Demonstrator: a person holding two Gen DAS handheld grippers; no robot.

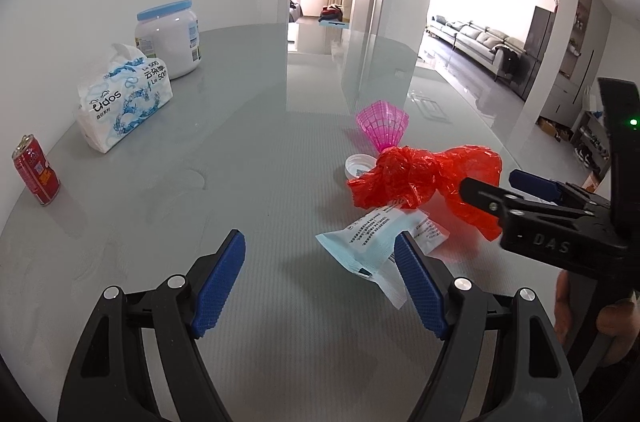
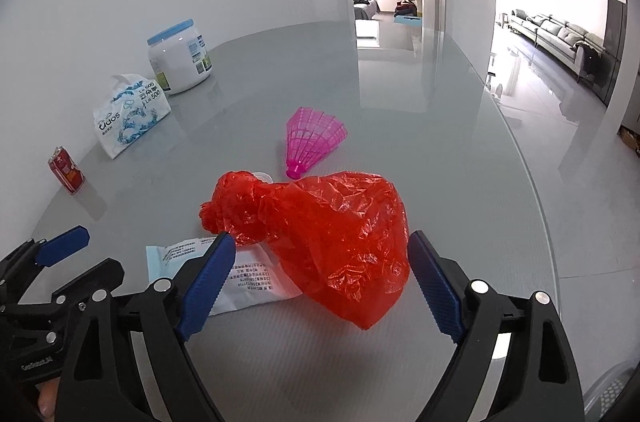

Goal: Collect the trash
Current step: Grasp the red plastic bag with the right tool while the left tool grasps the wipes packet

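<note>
A crumpled red plastic bag lies on the grey table, also seen in the left wrist view. A light blue and white wrapper lies in front of it, partly under the bag. A pink shuttlecock and a white bottle cap lie just behind. My right gripper is open, its fingers on either side of the bag's near end. My left gripper is open, its right finger over the wrapper's edge.
A red can, a tissue pack and a white jar with a blue lid stand along the left wall. The glass table's curved edge runs on the right. A doorway and living room lie beyond.
</note>
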